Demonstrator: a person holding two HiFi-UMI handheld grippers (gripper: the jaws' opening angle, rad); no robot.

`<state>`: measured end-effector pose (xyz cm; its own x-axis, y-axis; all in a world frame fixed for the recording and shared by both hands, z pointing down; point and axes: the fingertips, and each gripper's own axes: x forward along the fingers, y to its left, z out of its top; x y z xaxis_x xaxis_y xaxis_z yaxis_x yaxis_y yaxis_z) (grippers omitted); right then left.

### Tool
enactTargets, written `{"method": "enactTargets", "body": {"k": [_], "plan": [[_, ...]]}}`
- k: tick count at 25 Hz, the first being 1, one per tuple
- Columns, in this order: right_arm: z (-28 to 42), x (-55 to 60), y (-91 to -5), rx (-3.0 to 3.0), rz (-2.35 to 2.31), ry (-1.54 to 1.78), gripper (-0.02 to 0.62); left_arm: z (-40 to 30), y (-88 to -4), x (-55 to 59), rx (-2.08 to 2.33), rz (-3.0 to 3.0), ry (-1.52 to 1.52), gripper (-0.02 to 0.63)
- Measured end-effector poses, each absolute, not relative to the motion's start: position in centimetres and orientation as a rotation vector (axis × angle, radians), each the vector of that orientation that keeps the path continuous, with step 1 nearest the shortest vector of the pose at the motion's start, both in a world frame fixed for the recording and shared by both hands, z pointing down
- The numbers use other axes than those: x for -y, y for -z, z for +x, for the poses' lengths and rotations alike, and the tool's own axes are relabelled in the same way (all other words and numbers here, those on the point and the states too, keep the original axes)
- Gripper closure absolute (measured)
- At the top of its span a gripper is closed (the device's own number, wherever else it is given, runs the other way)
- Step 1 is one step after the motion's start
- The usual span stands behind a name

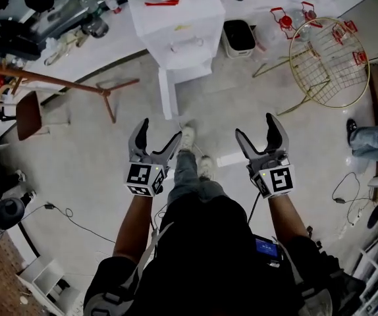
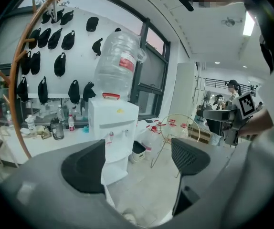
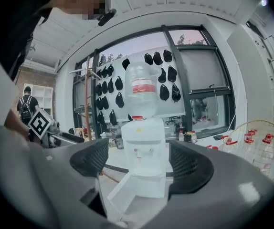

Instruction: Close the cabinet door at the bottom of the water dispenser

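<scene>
**Dispenser door open, both grippers empty**

The water dispenser (image 1: 179,28) is seen ahead across bare floor (image 1: 97,170), well apart from both grippers. Its cabinet door (image 1: 168,92) is swung outward, long axis upright, free edge pointed toward the person; the hinge appears to be on the left, though this is poorly resolved. The approach is bordered by a wooden stand (image 1: 64,81) and a wire rack (image 1: 327,61). The left gripper (image 1: 161,131) and right gripper (image 1: 255,127) are held with jaws wide apart, nothing gripped.
</scene>
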<state>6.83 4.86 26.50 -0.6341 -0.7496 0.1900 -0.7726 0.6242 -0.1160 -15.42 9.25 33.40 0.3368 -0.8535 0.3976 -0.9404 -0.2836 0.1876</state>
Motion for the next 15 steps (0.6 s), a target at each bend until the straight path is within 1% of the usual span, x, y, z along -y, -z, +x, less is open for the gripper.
{"method": "enactTargets", "body": {"k": [6,15], "plan": [[3.2,-2.7,-31.9,2.692,1.234,-0.308,0.204,-17.4,-39.5,-6.7,1.558,2.195,-0.351,0.163],[1.0,-0.9,-41.5,2.61,1.175,-0.371,0.207,-19.8,-48.7,-4.7,1.488,2.114,-0.435,0.163]]}}
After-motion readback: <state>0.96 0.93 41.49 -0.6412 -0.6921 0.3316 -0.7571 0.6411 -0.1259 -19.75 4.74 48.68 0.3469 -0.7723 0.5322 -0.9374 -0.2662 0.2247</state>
